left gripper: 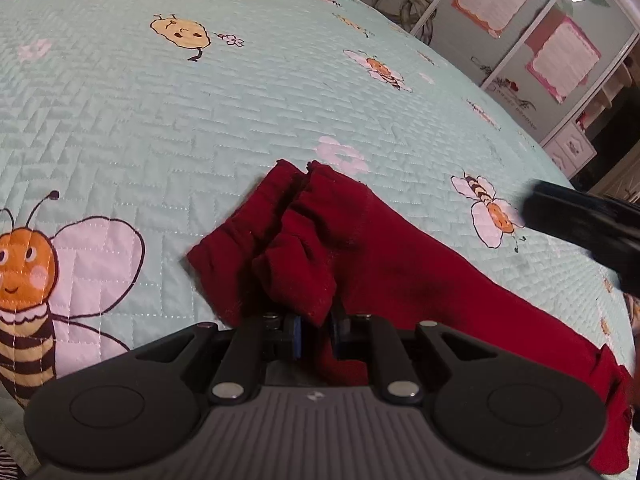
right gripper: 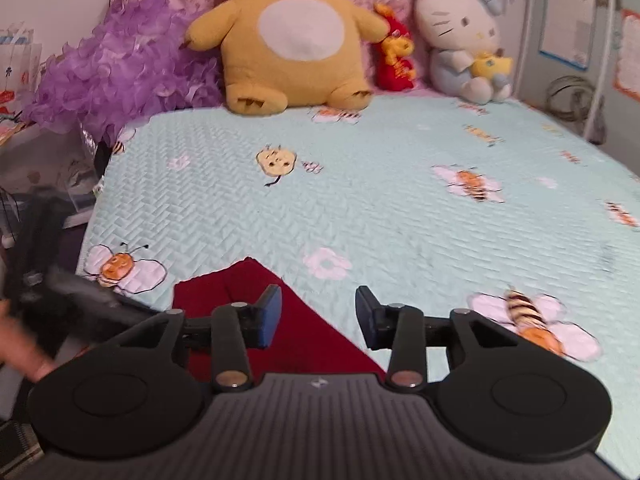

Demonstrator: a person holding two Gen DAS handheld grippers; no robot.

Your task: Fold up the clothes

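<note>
A dark red garment (left gripper: 360,248) lies crumpled on a pale green bee-print bedspread (left gripper: 200,120). Two narrow ends of it bunch together just ahead of my left gripper (left gripper: 318,332), which is shut on a fold of the cloth. The rest of the garment trails off to the lower right. The right gripper (left gripper: 584,228) shows as a black blur over the bed's right side. In the right wrist view my right gripper (right gripper: 318,316) is open with nothing held, and the red garment (right gripper: 240,284) lies on the bedspread (right gripper: 360,200) below and to its left.
Along the headboard sit a yellow plush (right gripper: 296,36), a white cat plush (right gripper: 460,36), a small red plush (right gripper: 396,60) and a doll in a purple ruffled dress (right gripper: 120,68). A wardrobe (left gripper: 560,40) stands right of the bed. A hand (right gripper: 24,344) holds the blurred left gripper (right gripper: 60,292).
</note>
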